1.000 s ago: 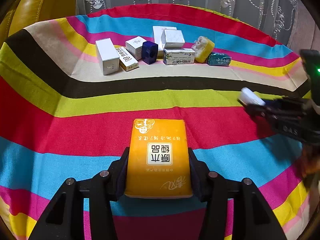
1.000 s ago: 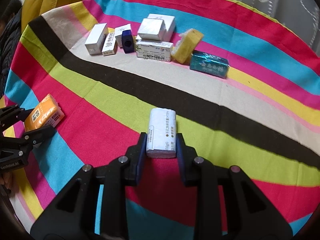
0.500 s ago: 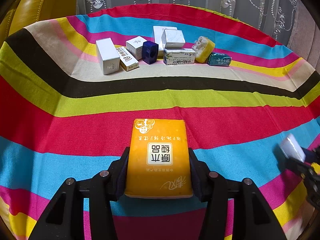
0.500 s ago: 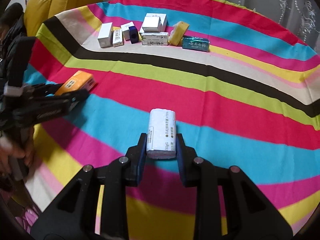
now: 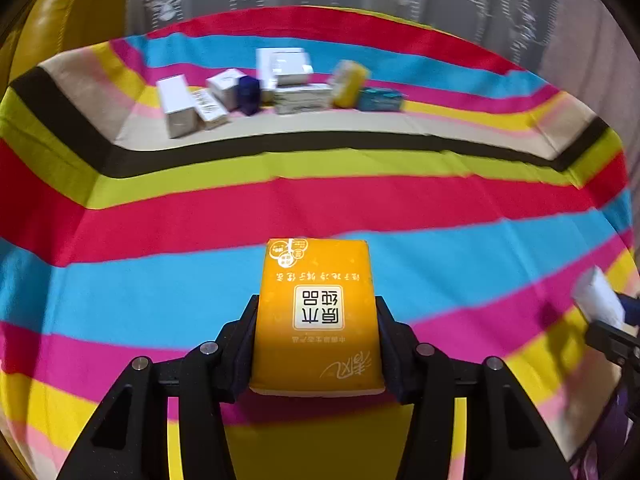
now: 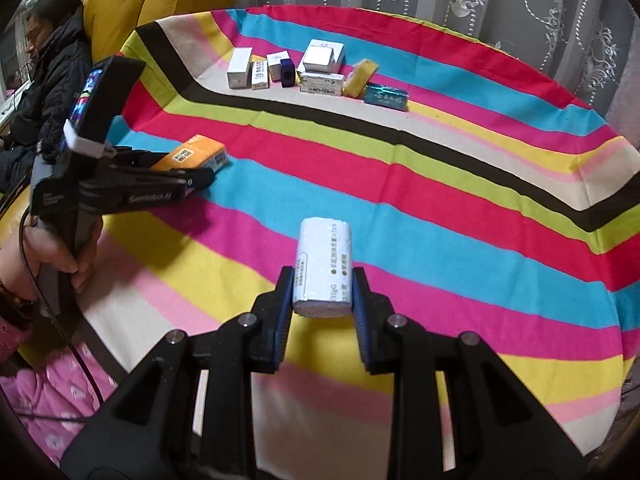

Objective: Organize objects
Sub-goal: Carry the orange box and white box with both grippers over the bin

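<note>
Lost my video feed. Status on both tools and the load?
Left tool shut on orange tissue pack. Right tool shut on white tissue pack. Both held above striped cloth. Box row at far edge, nothing between.

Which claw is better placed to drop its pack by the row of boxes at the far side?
Left, marginally. In the right wrist view the left claw with the orange pack sits over the red stripe, nearer the row of boxes. The right claw with the white pack hangs back near the table's edge.
</note>
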`<state>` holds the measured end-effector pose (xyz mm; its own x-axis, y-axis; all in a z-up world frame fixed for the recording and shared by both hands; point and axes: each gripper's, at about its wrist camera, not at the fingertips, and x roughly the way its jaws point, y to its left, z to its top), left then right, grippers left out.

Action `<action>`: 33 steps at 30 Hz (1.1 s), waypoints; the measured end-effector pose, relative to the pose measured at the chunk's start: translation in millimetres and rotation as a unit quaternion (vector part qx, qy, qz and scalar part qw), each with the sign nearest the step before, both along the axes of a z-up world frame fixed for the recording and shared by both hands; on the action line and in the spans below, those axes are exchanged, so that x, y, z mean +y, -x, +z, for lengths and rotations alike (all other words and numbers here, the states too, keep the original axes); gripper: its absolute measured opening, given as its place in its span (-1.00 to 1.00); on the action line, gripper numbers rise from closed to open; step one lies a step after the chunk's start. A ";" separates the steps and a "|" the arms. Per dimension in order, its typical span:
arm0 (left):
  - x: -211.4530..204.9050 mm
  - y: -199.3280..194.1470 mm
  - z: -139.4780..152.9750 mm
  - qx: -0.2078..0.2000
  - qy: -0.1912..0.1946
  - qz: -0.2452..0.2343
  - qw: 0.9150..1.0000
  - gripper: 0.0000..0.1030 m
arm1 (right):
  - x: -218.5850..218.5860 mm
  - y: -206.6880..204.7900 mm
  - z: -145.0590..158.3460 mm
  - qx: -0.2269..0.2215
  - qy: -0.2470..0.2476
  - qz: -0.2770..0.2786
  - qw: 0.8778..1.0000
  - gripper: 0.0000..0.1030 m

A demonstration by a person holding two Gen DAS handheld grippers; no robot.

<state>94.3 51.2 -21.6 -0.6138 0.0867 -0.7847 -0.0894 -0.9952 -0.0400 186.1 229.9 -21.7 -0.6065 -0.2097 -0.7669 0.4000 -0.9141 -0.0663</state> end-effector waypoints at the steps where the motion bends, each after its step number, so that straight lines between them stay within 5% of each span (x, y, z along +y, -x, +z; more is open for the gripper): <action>1: 6.5 -4.3 1.5 -0.001 -0.002 -0.009 1.000 0.03 | 2.7 -2.2 -0.7 -0.001 -0.002 0.000 1.000 -0.38; 18: 121.4 -39.9 34.8 0.011 0.037 -0.144 0.989 0.03 | 84.1 -60.0 7.7 0.015 -0.020 -0.055 0.998 -0.38; 33: 228.1 -92.3 43.3 0.012 0.082 -0.285 0.955 0.03 | 171.2 -105.5 9.8 0.016 0.006 -0.151 0.988 -0.38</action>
